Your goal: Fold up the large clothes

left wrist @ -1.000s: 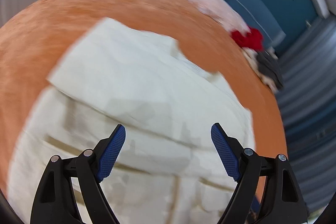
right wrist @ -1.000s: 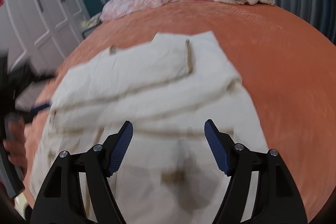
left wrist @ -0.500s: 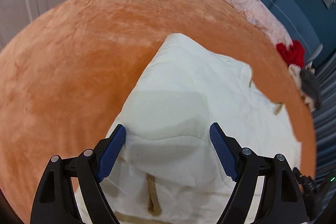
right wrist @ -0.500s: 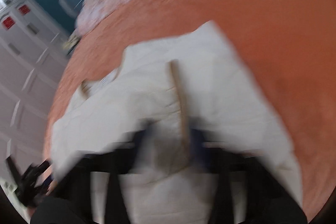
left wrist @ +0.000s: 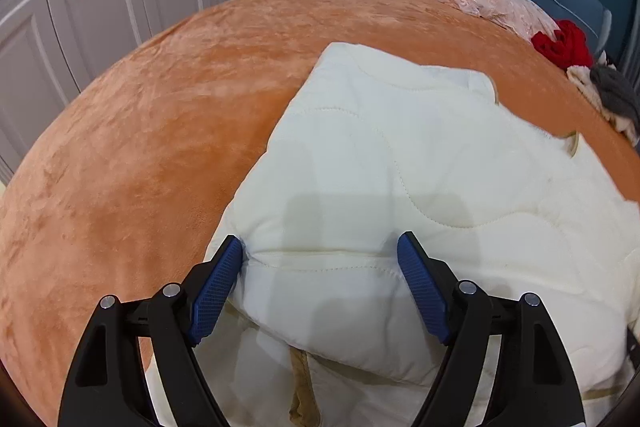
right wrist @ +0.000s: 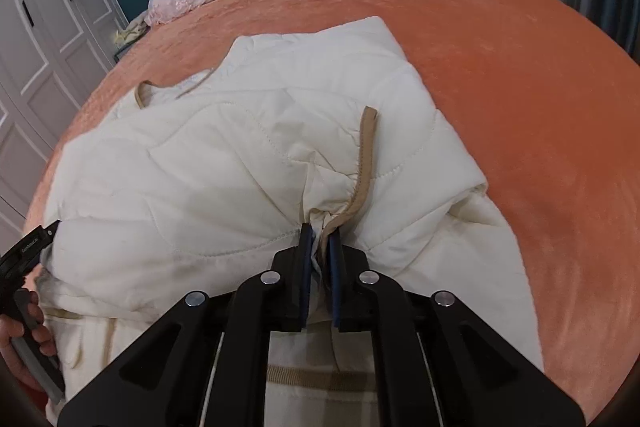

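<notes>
1. The cream quilted jacket [right wrist: 248, 155] lies folded on the orange bedspread [right wrist: 520, 75].
2. The right gripper [right wrist: 320, 247] is clamped on bunched jacket fabric — beside its tan trim [right wrist: 366, 151].
3. The left gripper [left wrist: 320, 255] hovers spread wide — its left pad [left wrist: 218, 285] touching the jacket's edge.

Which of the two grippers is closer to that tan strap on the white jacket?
Right. The right gripper is shut on the white jacket at the foot of the tan strap. The left gripper sits open at a padded fold farther along.
</notes>
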Demonstrator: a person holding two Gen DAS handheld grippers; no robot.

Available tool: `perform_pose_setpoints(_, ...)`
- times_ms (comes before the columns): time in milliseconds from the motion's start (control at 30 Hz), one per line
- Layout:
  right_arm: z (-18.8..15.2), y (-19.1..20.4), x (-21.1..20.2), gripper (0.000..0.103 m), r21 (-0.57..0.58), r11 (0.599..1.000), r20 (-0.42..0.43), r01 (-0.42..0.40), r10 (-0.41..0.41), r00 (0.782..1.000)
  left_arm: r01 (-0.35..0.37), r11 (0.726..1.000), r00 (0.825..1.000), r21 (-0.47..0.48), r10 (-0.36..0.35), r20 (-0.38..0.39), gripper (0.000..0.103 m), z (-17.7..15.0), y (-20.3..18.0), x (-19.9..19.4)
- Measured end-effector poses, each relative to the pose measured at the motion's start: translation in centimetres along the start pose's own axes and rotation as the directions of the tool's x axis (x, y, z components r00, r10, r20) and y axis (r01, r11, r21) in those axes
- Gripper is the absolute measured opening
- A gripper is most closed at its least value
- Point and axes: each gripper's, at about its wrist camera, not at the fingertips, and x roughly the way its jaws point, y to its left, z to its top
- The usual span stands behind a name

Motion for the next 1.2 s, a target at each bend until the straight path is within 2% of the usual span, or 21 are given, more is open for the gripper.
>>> perform_pose_setpoints(100,-0.8,0.2,0.1,0.007,-0.016,1.000,0.017,0.012,-0.012,1.000,-0.029,0.999,0.999,0.024,0.028,0.021,0.078,-0.4,-0.4,0.3)
perform_pose_setpoints(200,-0.5,-0.6,-0.2,0.009,0.008,1.000,0.012,-0.017,0.017,1.000,-0.049,0.998,0.998,0.038,0.048,0.028,0.078,-0.5,-0.6,0.3)
perform_pose_setpoints(300,0.4,-0.9,-1.7,0.017,0.038,0.999,0.009,-0.006,0.006,1.000,-0.036,0.998,0.999,0.049,0.035,0.021,0.078,0.1,-0.3,-0.7)
perform_pose_setpoints(400,1.1,-0.9,-5.6,0.033,0.066,0.998,0.119,-0.005,-0.003,0.993,-0.008,0.999,0.999,0.036,0.006,0.043,0.078,1.0,0.6,-3.4)
perform_pose_setpoints(467,2.1,0.2,-7.0,0.035,0.042,0.999,0.170,-0.027,0.020,0.985,0.027,1.000,0.998,0.004,-0.027,0.055,0.078,1.8,0.8,-4.7)
perform_pose_setpoints(567,3.8,3.3,-5.9,0.035,-0.030,0.995,0.145,-0.100,0.103,0.984,0.091,0.996,0.995,-0.015,-0.090,0.049,0.078,3.2,-0.8,-5.3)
perform_pose_setpoints(633,4.1,5.6,-3.7,0.034,-0.098,0.988,0.099,-0.117,0.127,0.987,0.114,0.993,0.993,0.010,-0.115,0.036,0.078,3.2,-2.8,-4.7)
perform_pose_setpoints(767,2.5,7.4,0.9,0.034,-0.152,0.983,0.001,-0.102,0.104,0.995,0.110,0.992,0.994,0.069,-0.108,-0.032,0.078,1.4,-6.0,-1.5)
perform_pose_setpoints(833,1.1,7.0,2.3,0.033,-0.168,0.981,0.018,-0.095,0.099,0.995,0.062,0.991,0.998,0.115,-0.062,0.001,0.079,-0.1,-6.9,-0.4)
perform_pose_setpoints(900,0.4,6.6,2.5,0.034,-0.171,0.980,0.041,-0.102,0.110,0.993,0.039,0.989,0.998,0.144,-0.047,0.052,0.082,-1.2,-7.3,0.0)
perform_pose_setpoints(1200,-0.1,6.1,3.0,0.034,-0.160,0.980,0.074,-0.118,0.131,0.989,0.029,0.989,0.995,0.146,-0.043,0.089,0.086,-2.0,-7.3,0.7)
